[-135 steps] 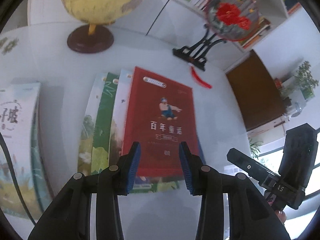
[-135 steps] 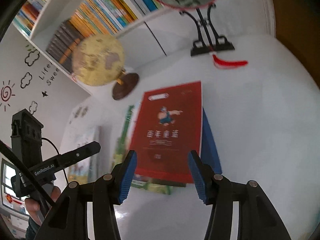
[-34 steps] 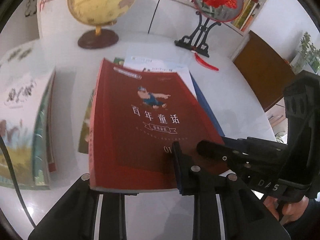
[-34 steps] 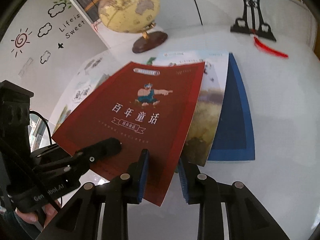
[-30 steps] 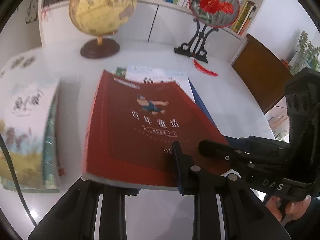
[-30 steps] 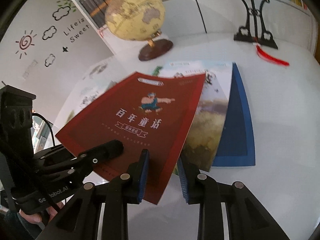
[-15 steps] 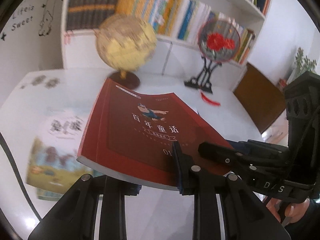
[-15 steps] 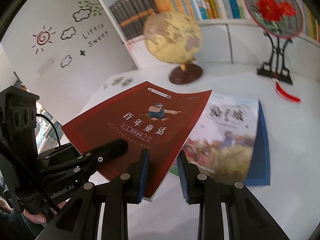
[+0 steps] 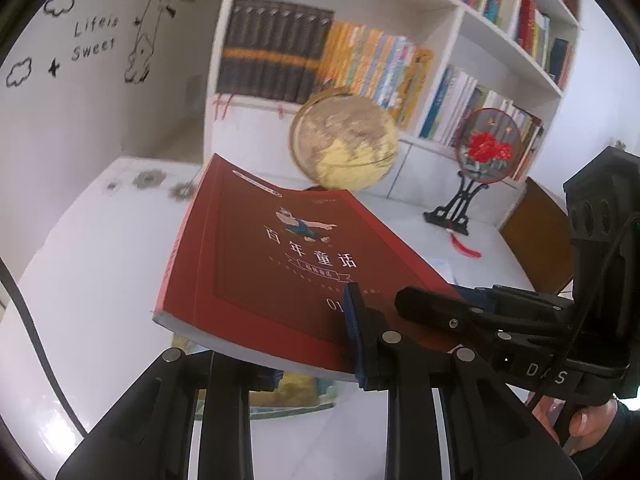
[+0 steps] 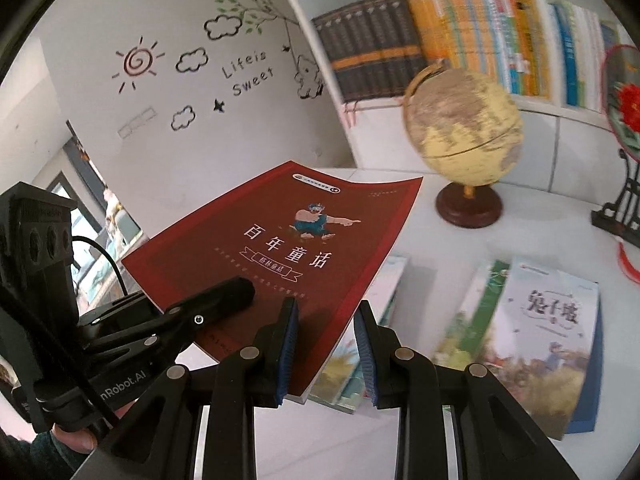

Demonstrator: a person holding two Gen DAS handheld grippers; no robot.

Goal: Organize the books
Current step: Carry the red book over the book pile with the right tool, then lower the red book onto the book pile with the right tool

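Above the white table, clear of the surface: red storybook, near edge pinched by left gripper and right gripper, both clamped on it. Underneath, more picture books lying flat. Behind, globe and bookshelf.
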